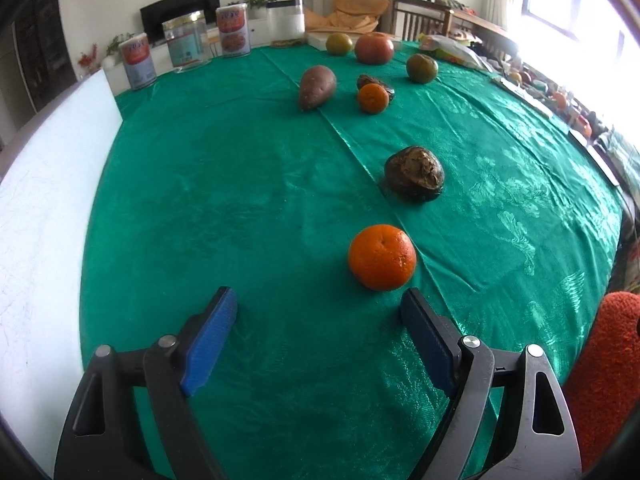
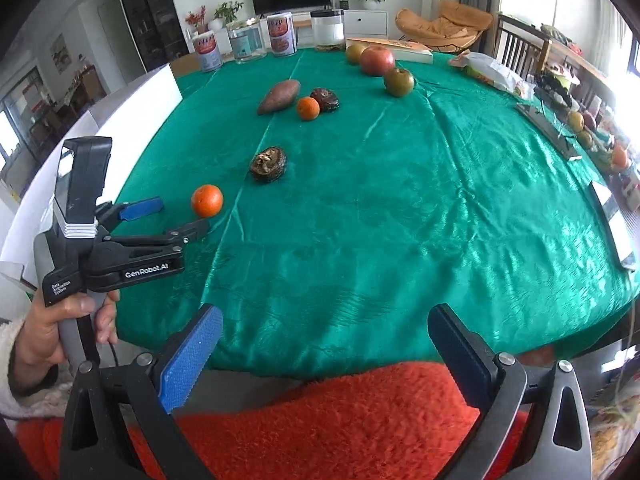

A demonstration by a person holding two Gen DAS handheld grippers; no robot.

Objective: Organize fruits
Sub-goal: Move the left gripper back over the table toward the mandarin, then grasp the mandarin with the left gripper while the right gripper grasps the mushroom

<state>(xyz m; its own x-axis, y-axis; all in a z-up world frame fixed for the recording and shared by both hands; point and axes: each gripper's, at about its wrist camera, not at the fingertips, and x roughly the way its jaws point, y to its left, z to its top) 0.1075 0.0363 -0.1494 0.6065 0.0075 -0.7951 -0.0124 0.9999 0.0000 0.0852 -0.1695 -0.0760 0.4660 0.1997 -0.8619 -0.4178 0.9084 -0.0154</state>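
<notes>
Your left claw (image 1: pixel 318 312) hangs open and empty, with the near orange (image 1: pixel 382 257) just ahead on the worktop (image 1: pixel 240 184), slightly toward its right finger (right claw (image 2: pixel 325 330) open, farther back).

orange (image 1: pixel 382 257), green tablecloth (image 1: pixel 240 184), spread fingers (image 1: pixel 210 340)

The table is covered by a glossy green cloth (image 1: pixel 240 184) woven with a floral pattern. A bright orange mandarin (image 1: pixel 382 257), a wrinkled dark brown fruit (image 1: pixel 415 173) and a reddish-brown sweet potato (image 1: pixel 317 87) are seen.
</notes>
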